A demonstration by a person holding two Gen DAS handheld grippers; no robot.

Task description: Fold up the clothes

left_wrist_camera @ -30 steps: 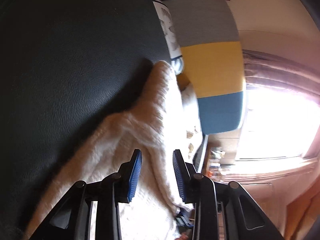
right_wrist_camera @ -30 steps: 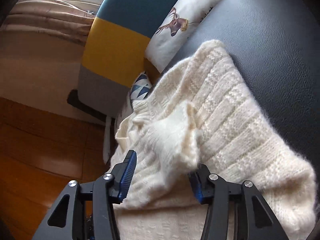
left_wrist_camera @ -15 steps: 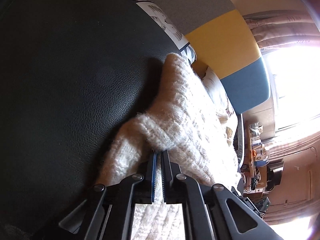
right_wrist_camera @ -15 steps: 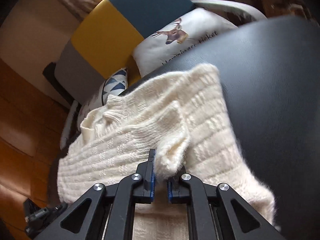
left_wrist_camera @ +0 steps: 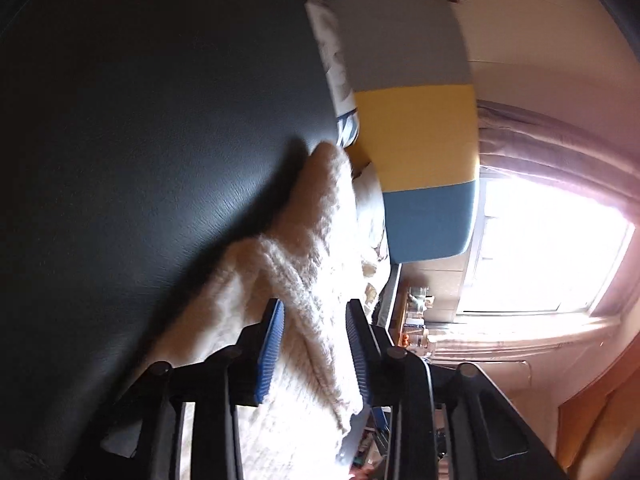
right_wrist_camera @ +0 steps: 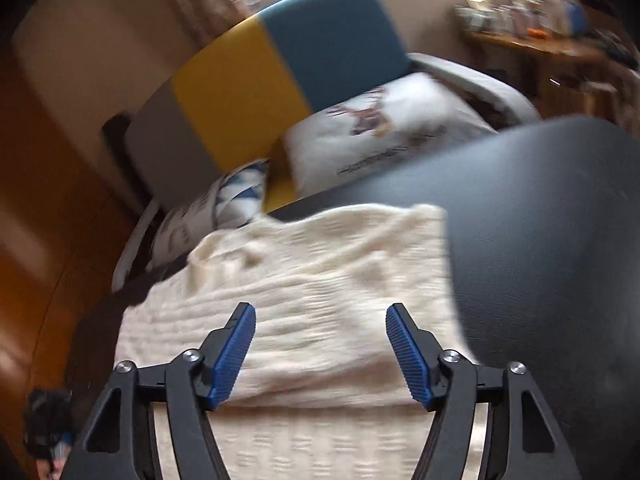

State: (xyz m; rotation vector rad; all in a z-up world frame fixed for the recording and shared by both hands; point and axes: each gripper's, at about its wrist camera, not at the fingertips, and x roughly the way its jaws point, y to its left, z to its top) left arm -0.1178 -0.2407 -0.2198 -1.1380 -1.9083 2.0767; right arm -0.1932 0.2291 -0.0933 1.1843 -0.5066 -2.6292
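Observation:
A cream knitted sweater (right_wrist_camera: 320, 280) lies on a black leather surface (right_wrist_camera: 552, 216), with a folded layer across it. My right gripper (right_wrist_camera: 320, 344) is open and empty just above the folded part. In the left wrist view the sweater (left_wrist_camera: 304, 272) runs up the middle on the black surface (left_wrist_camera: 140, 140). My left gripper (left_wrist_camera: 316, 344) is open, its blue-padded jaws on either side of a raised ridge of the knit without pinching it.
A chair back in grey, yellow and blue (right_wrist_camera: 272, 84) stands behind the surface, with a deer-print cushion (right_wrist_camera: 384, 136) and a triangle-pattern cushion (right_wrist_camera: 240, 196). A cluttered wooden shelf (right_wrist_camera: 532, 32) is at the far right. A bright window (left_wrist_camera: 536, 248) and wooden floor (right_wrist_camera: 48, 184) lie beyond.
Half a second ago both grippers were shut on folds of the sweater. Both have now opened and let go, and the sleeve lies flat on the sweater body.

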